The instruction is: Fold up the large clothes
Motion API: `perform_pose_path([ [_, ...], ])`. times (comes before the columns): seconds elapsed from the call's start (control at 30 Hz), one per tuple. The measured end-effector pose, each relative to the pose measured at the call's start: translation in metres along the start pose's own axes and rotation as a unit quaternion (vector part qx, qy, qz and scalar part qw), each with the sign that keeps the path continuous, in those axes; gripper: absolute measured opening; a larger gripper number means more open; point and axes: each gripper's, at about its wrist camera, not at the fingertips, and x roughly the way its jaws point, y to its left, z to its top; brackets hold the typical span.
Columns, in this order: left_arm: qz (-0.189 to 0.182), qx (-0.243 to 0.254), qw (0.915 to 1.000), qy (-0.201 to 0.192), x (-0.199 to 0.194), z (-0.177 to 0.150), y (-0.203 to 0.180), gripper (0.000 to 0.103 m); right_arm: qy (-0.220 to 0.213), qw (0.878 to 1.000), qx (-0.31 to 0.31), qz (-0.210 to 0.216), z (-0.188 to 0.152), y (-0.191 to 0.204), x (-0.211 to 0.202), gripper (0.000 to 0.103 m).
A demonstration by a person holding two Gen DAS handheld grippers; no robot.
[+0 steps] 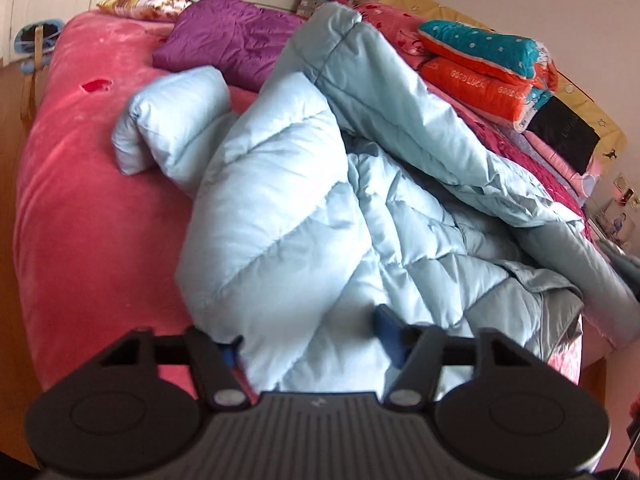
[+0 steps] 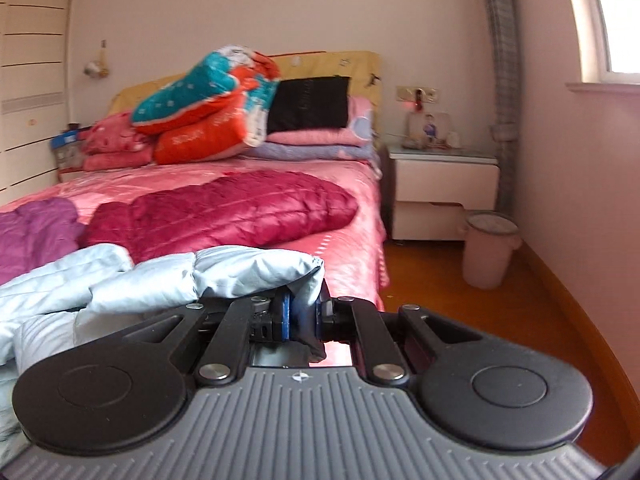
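A puffy light blue padded coat (image 1: 280, 220) lies crumpled on the pink bed (image 1: 80, 200), one sleeve (image 1: 168, 120) bent out to the left. My left gripper (image 1: 308, 340) straddles a thick fold at the coat's near edge, and the padding fills the gap and bulges against both blue pads (image 1: 386, 328). In the right wrist view, my right gripper (image 2: 304, 314) is shut on a thin edge of the same coat (image 2: 220, 272), holding it just above the bed's near right corner.
A purple coat (image 1: 232, 36) and a magenta quilted coat (image 2: 224, 212) lie further up the bed. Folded blankets (image 2: 208, 108) and pillows are stacked by the headboard. A nightstand (image 2: 444, 188) and a pink bin (image 2: 488, 252) stand to the right, on the wooden floor.
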Motion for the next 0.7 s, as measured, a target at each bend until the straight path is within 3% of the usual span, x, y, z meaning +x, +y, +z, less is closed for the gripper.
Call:
perform_pose_path([
  [0.07,0.004,-0.007,1.0,0.004,0.004,0.002,-0.005,0.02,0.008,1.0,0.015,-0.003,-0.002,-0.01,0.008,0.01],
  [0.17,0.012,0.004,0.9998,-0.013,0.0,0.008,-0.017,0.005,0.017,1.0,0.023,0.002,-0.003,-0.013,0.01,0.011],
  [0.4,-0.002,-0.025,0.9946,-0.1,-0.056,0.037,-0.015,0.002,0.014,0.999,0.02,0.021,0.001,-0.012,0.006,0.012],
  [0.53,-0.006,-0.04,0.9878,-0.15,-0.096,0.056,-0.01,0.002,0.016,0.998,0.003,0.054,0.001,-0.008,-0.003,0.013],
  [0.7,-0.005,-0.056,0.9776,-0.203,-0.146,0.072,0.002,0.001,0.034,0.989,-0.052,0.131,-0.004,0.013,-0.016,0.015],
])
